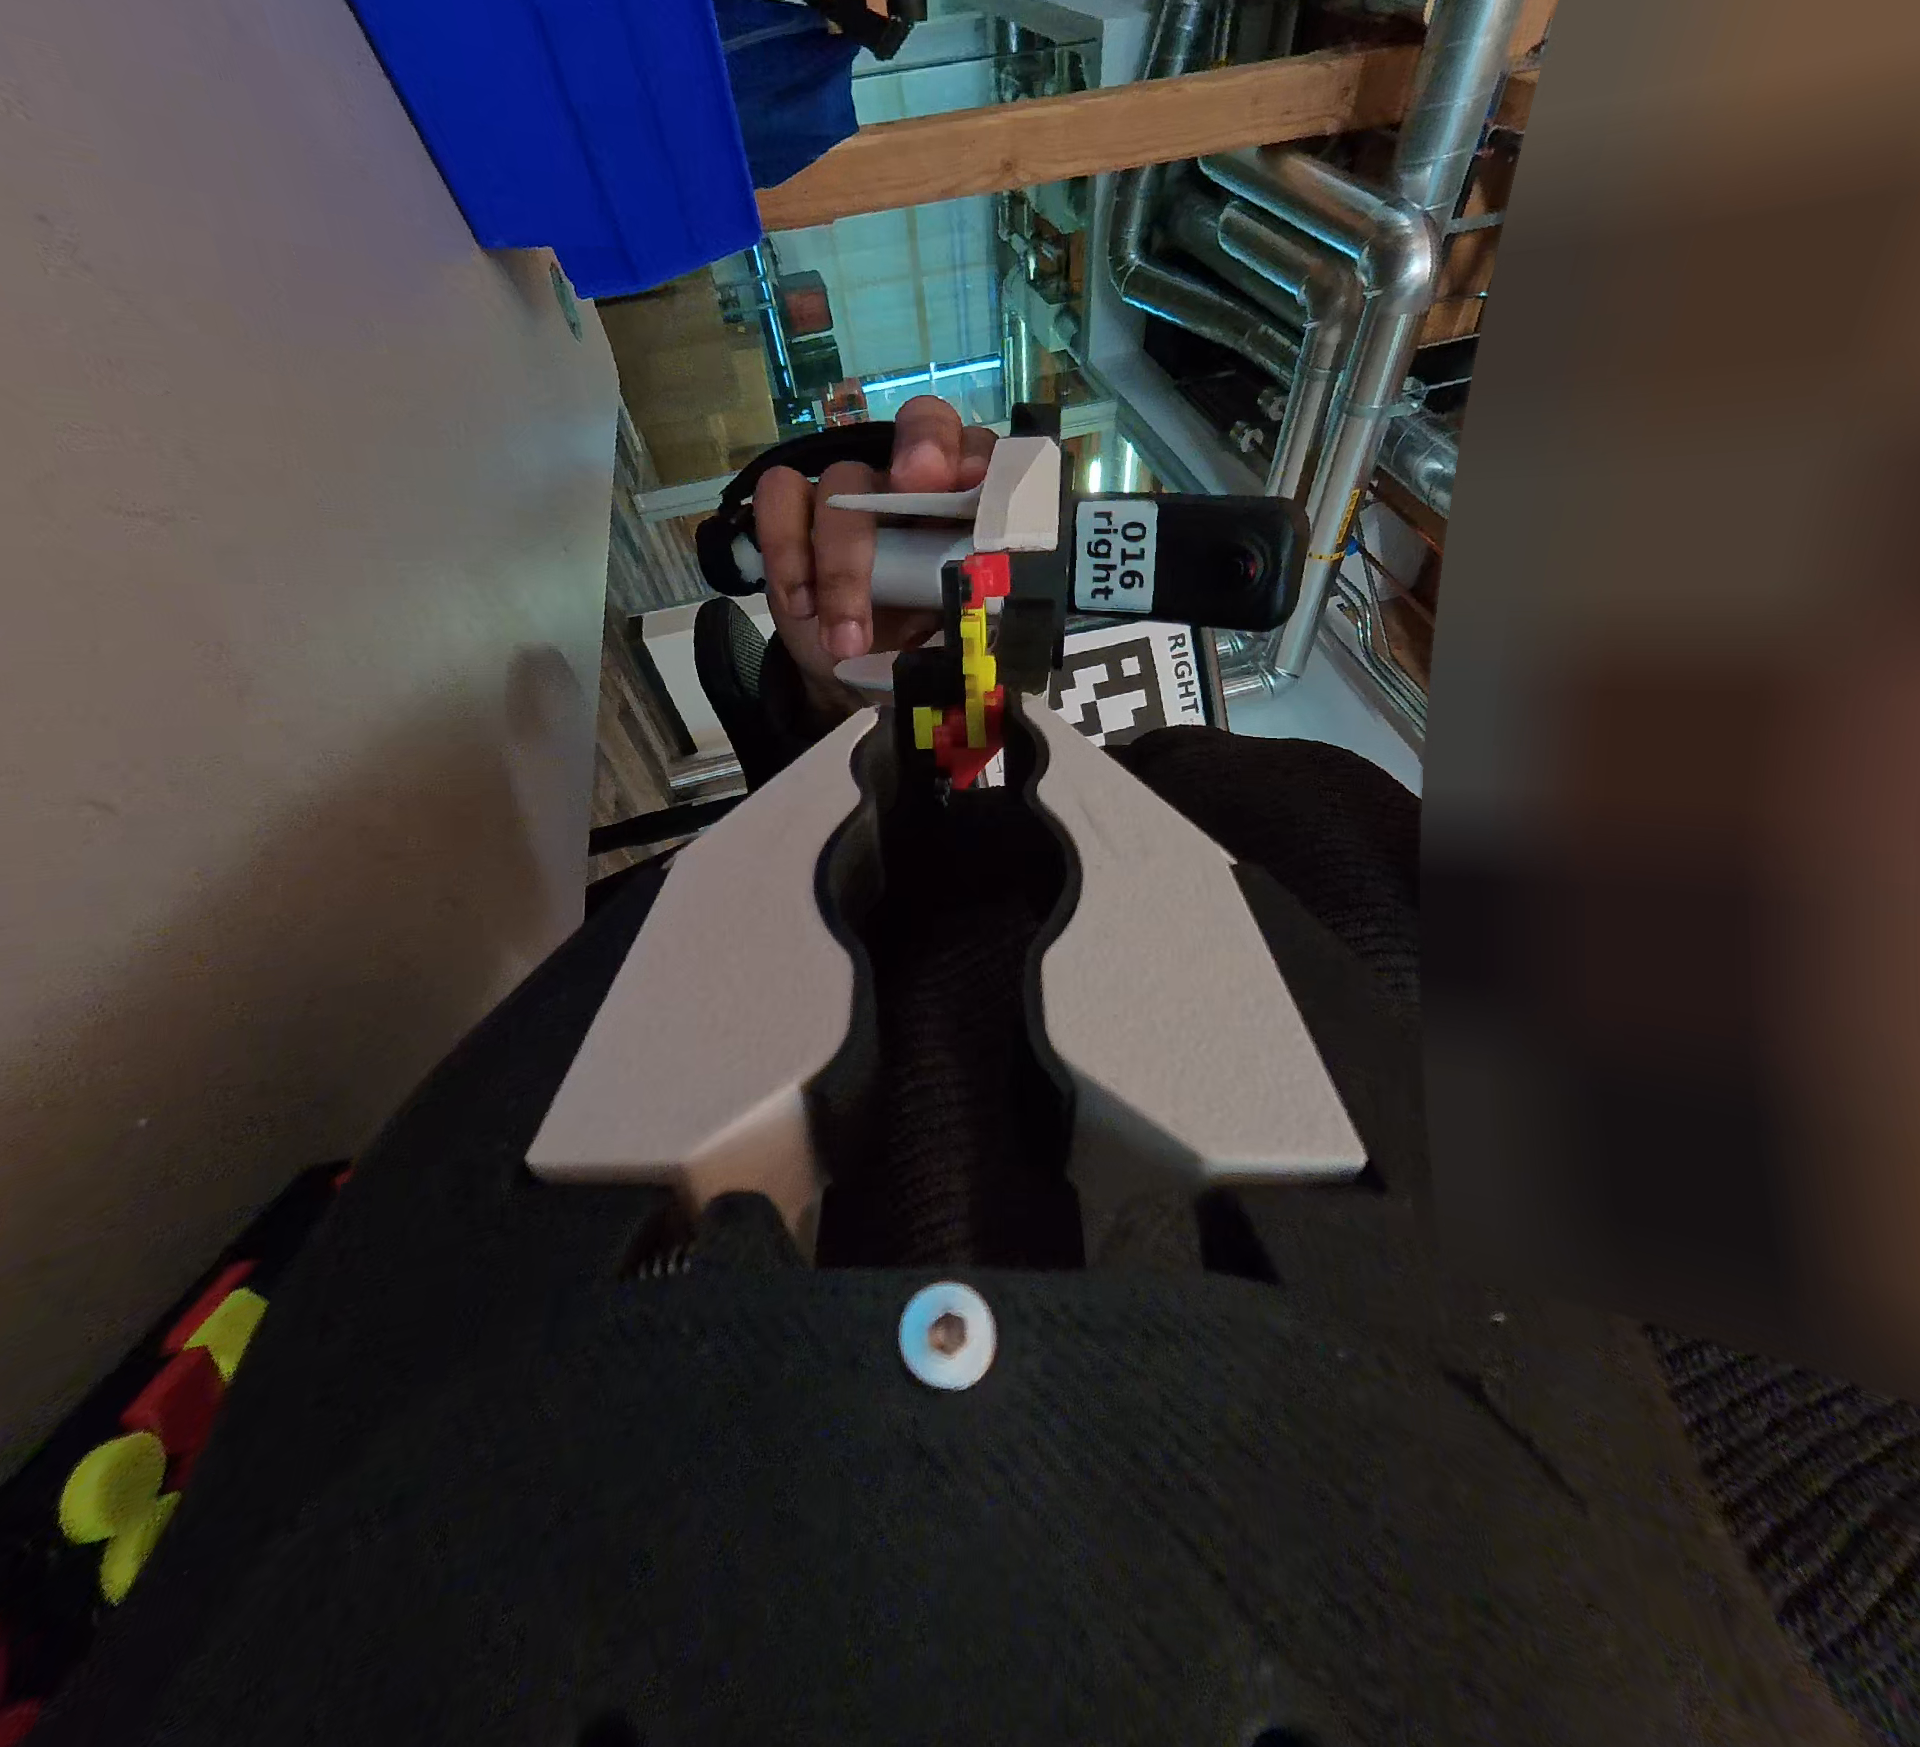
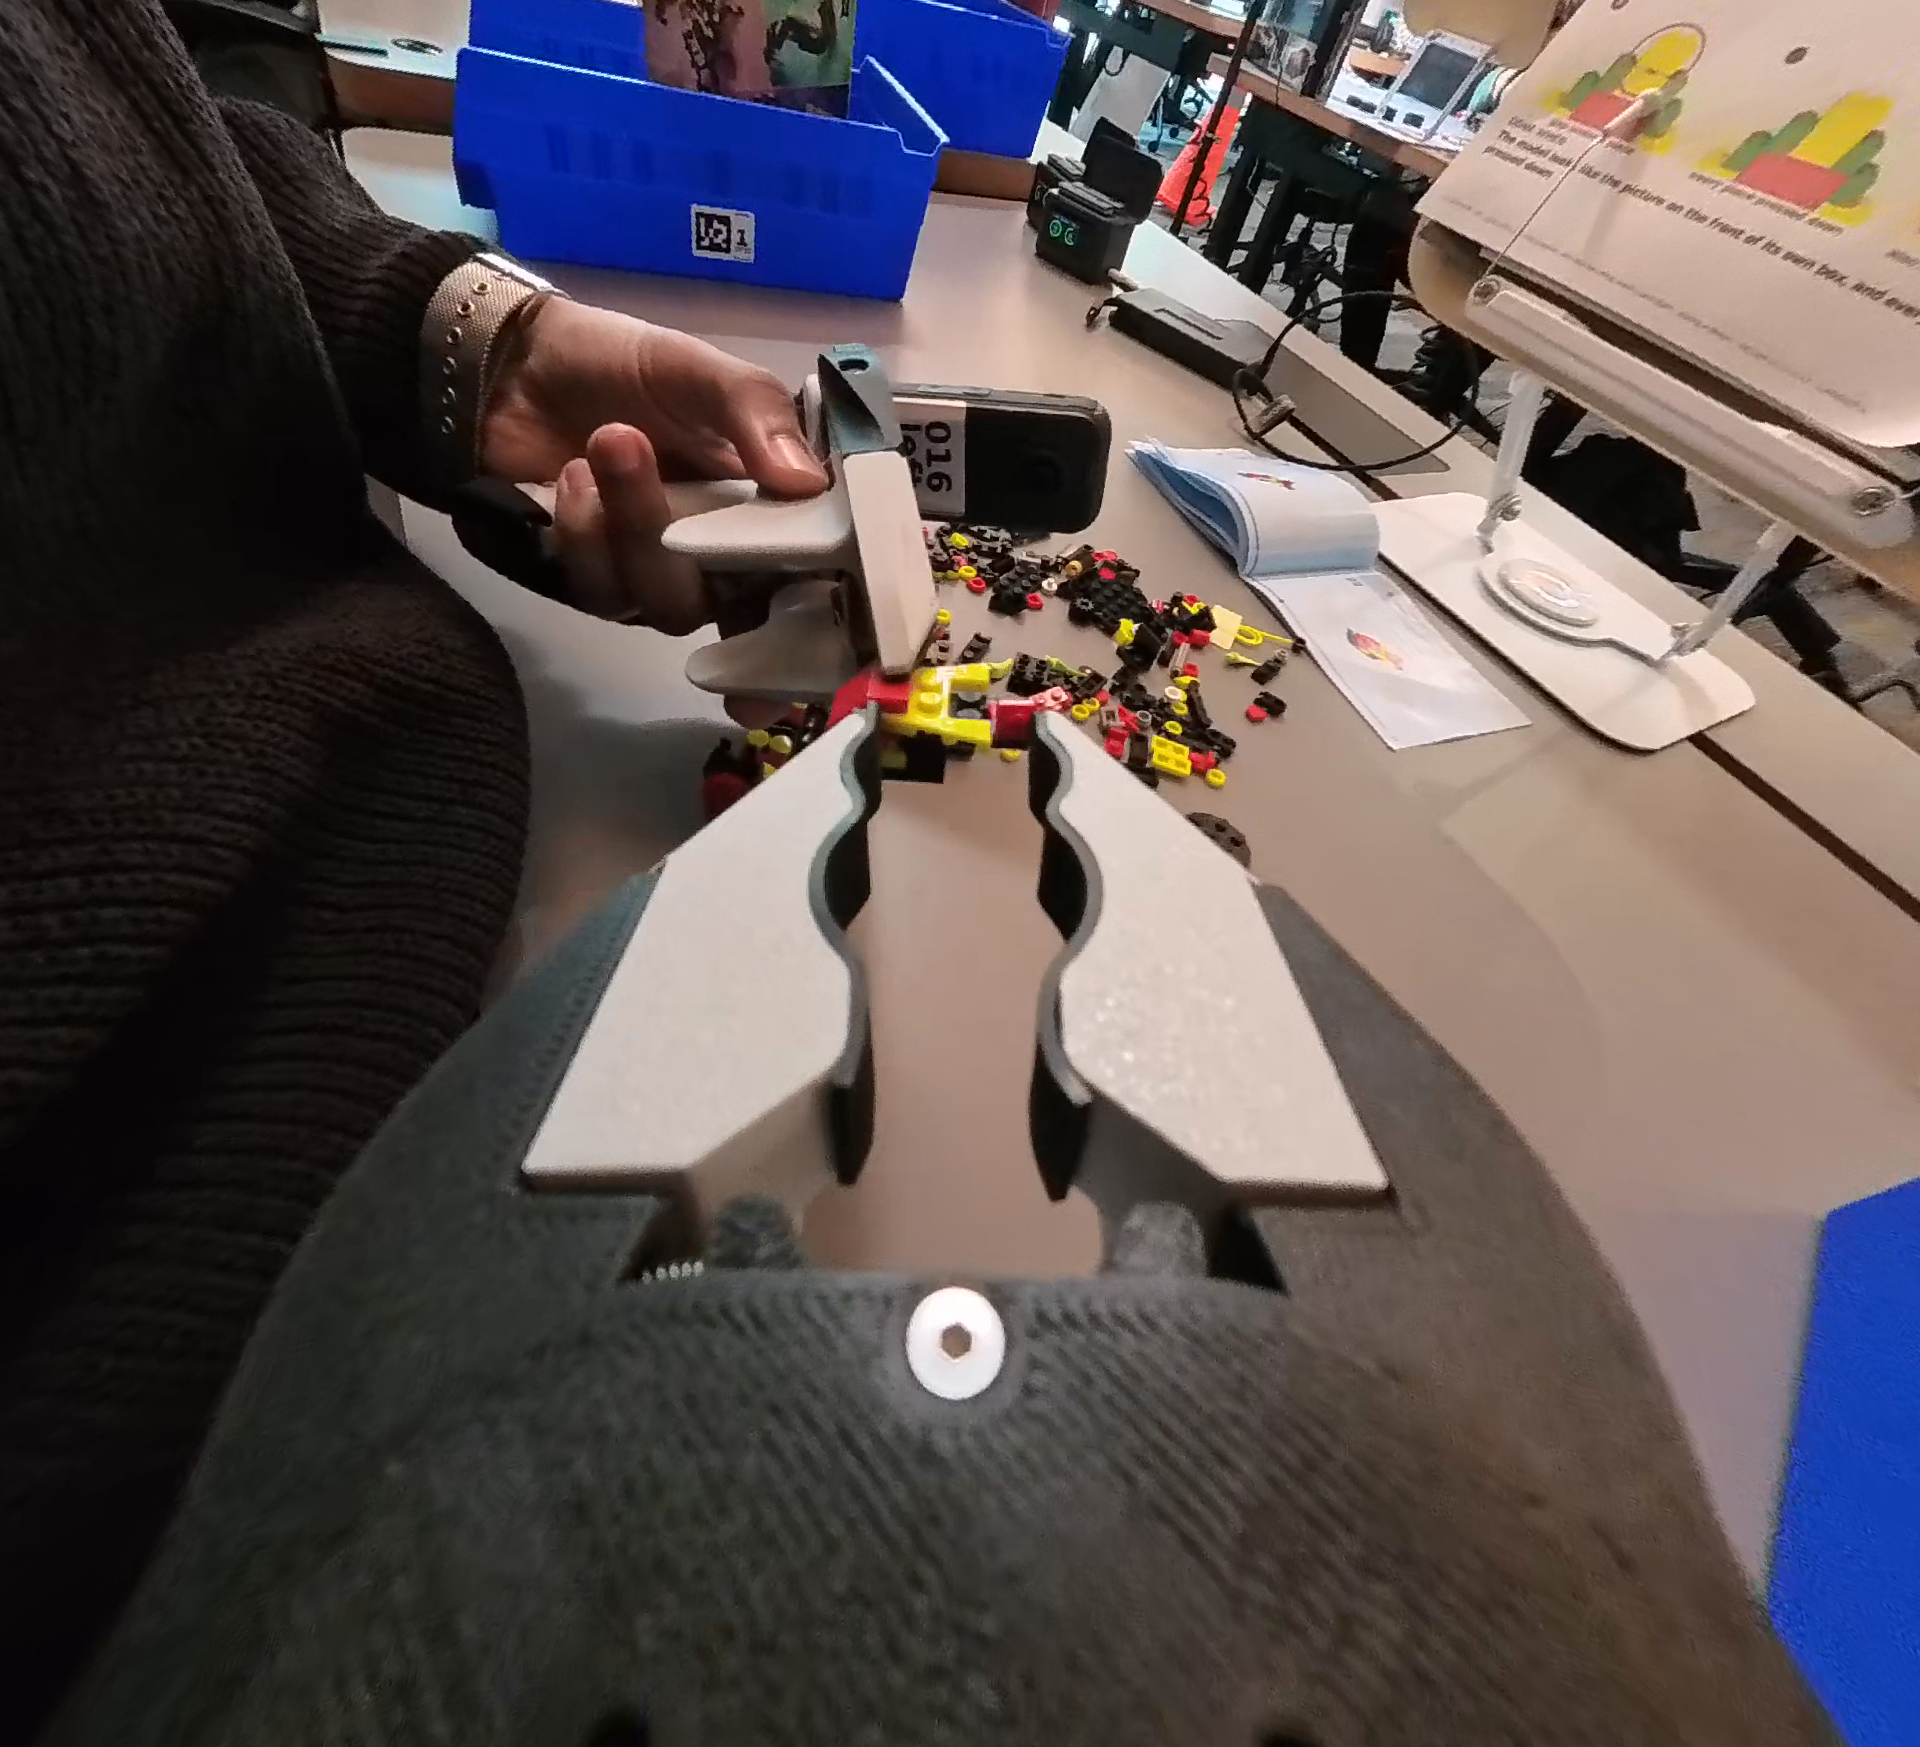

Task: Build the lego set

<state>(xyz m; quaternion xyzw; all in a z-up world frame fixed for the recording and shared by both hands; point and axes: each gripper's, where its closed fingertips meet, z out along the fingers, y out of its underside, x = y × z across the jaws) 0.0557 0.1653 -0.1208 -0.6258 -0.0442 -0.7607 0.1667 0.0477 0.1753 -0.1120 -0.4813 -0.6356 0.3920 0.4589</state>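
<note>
A small red, yellow and black lego assembly [image 1: 971,658] is held in the air between both grippers. My left gripper [image 1: 956,726] is shut on its lower end. My right gripper [image 2: 953,736] is shut on the same assembly [image 2: 935,705] from the other side, just above the table. The right gripper also shows farther off in the left wrist view [image 1: 883,585], held by a hand. The left gripper shows in the right wrist view [image 2: 842,669], its fingers pointing down onto the assembly. A pile of loose black, yellow and red pieces [image 2: 1122,648] lies on the table behind.
An open instruction booklet [image 2: 1320,575] lies right of the pile. A white stand holding a printed sheet [image 2: 1683,139] is at the right. Blue bins [image 2: 686,159] with a cardboard box [image 2: 748,4] stand at the back on the beige table [image 2: 1455,970]. A dark sleeve [image 2: 208,658] fills the left. The grippers are tip to tip, or close to it.
</note>
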